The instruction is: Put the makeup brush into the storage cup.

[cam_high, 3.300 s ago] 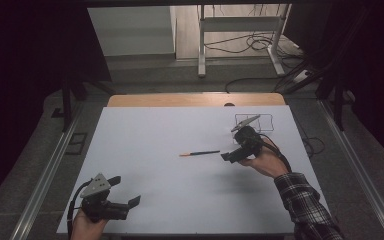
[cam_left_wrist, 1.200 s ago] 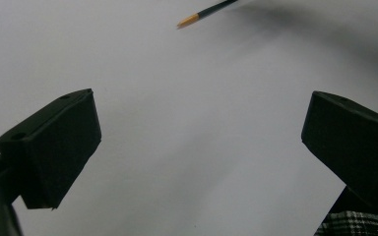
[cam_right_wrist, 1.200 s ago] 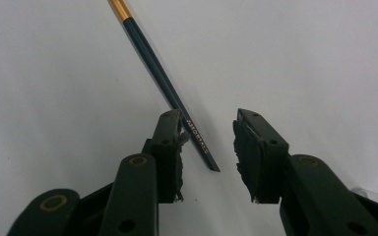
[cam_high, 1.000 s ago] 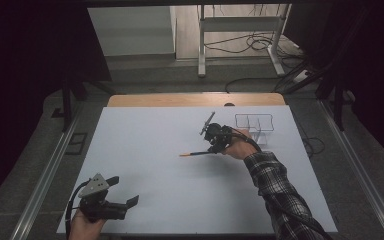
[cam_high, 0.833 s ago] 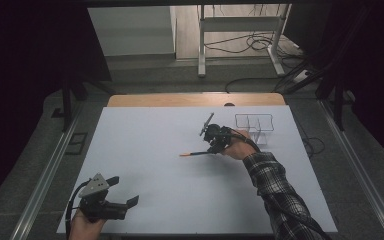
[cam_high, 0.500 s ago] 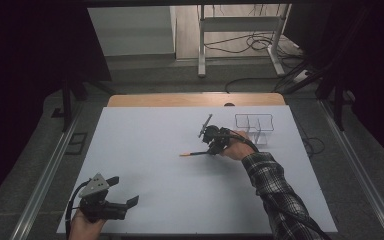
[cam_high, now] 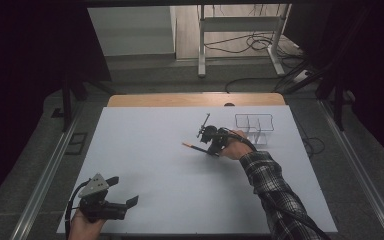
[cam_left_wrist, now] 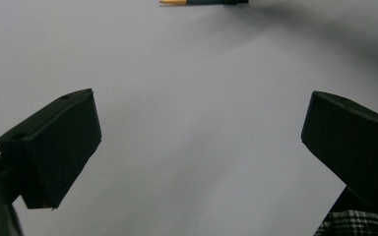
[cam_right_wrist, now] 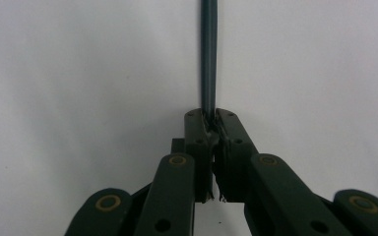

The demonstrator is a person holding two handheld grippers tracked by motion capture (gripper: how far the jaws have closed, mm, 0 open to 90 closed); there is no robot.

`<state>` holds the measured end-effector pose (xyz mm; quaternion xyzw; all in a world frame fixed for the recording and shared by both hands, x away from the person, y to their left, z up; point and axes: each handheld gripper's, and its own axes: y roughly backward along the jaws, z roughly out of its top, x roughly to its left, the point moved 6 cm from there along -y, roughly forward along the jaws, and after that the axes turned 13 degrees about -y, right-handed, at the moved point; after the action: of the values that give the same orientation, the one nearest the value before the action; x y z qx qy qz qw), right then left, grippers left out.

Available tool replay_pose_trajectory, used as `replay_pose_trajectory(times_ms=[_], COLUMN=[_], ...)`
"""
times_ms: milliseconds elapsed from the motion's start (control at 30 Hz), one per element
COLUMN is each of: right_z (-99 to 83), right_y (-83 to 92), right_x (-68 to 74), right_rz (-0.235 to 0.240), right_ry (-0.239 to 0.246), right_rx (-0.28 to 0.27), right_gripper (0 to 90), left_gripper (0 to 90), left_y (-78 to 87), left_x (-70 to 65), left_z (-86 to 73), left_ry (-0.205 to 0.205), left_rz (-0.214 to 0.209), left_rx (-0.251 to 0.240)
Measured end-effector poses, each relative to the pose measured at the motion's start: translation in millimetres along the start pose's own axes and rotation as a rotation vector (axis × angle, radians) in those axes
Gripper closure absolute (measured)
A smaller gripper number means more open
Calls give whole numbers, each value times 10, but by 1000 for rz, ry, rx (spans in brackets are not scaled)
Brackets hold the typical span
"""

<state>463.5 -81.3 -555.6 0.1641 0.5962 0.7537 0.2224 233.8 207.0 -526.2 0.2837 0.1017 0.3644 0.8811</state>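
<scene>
Left gripper (cam_high: 122,197) at the near left corner of the white table (cam_high: 145,150), held in a hand (cam_high: 82,227) cut off by the frame edge; jaws spread wide, nothing between them. Plaid sleeve (cam_high: 275,192) reaches in from the near right. Right gripper (cam_high: 213,145) near table centre, jaws closed tight on the pencil (cam_right_wrist: 208,54). Pencil is dark and slender with an orange tip (cam_high: 186,145); its held end is hidden inside the jaws. It seems to rest low against the table, though contact is hard to judge. Beyond the hand, a clear divided organizer (cam_high: 254,127); compartments look empty, walls faint.
</scene>
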Motion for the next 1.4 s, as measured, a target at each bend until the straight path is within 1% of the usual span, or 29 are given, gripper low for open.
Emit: replay_pose_trajectory(times_ms=[167,233,300,367,433,500,567,633,700,733,767,800,867,900,967,1000,1033,1133,1167,1267,1367,1400], right_z=[-22,-26,-19,-17,-25,-35,-51,-66,-74,-80,-79,-74,-66,-59,-43,-36,-29,-19,-19,-36,-53,-56], right_y=[15,40,78,118,137,137,119,93,61,40,27,27,24,21,17,14,13,16,16,24,52,65], right_x=[-16,-41,-66,-73,-79,-75,-68,-66,-65,-56,-55,-52,-58,-58,-51,-40,-29,-33,-33,-37,-30,-25], right_rz=[19,8,24,32,25,35,35,27,3,15,1,-2,-10,-10,-21,-20,-19,-21,-22,-4,14,31], right_ry=[-35,-58,-76,-93,-93,-88,-87,-78,-73,-65,-53,-48,-56,-62,-54,-49,-45,-56,-57,-82,-88,-95], right_rx=[7,-9,-39,-49,-43,-34,-17,6,19,31,31,32,43,51,72,84,94,111,110,94,60,50], right_gripper=[851,852,852,852,852,852,851,850,847,842,836,833,795,796,804,836,842,849,850,850,851,851], left_gripper=[23,23,23,23,23,23,23,24,24,24,24,24,25,25,25,25,25,25,25,26,26,26], left_y=[6,7,6,4,4,5,4,3,3,3,3,3,0,0,-2,-2,-1,4,5,5,2,0], left_x=[7,8,7,7,7,7,6,5,5,5,5,5,5,4,4,4,4,4,5,7,6,6], left_z=[-4,-5,-4,-4,-5,-5,-5,-5,-6,-6,-6,-6,-7,-7,-6,-7,-7,-7,-8,-9,-8,-8], left_ry=[3,3,2,2,3,2,1,0,0,0,0,0,0,-1,-2,-2,-2,-2,-2,-1,-1,-1], left_rz=[3,4,4,5,5,6,6,6,6,7,7,7,6,6,6,6,7,7,7,8,9,10], left_rx=[-1,-1,0,2,2,3,3,4,5,6,6,6,7,7,8,8,8,6,6,7,8,9])
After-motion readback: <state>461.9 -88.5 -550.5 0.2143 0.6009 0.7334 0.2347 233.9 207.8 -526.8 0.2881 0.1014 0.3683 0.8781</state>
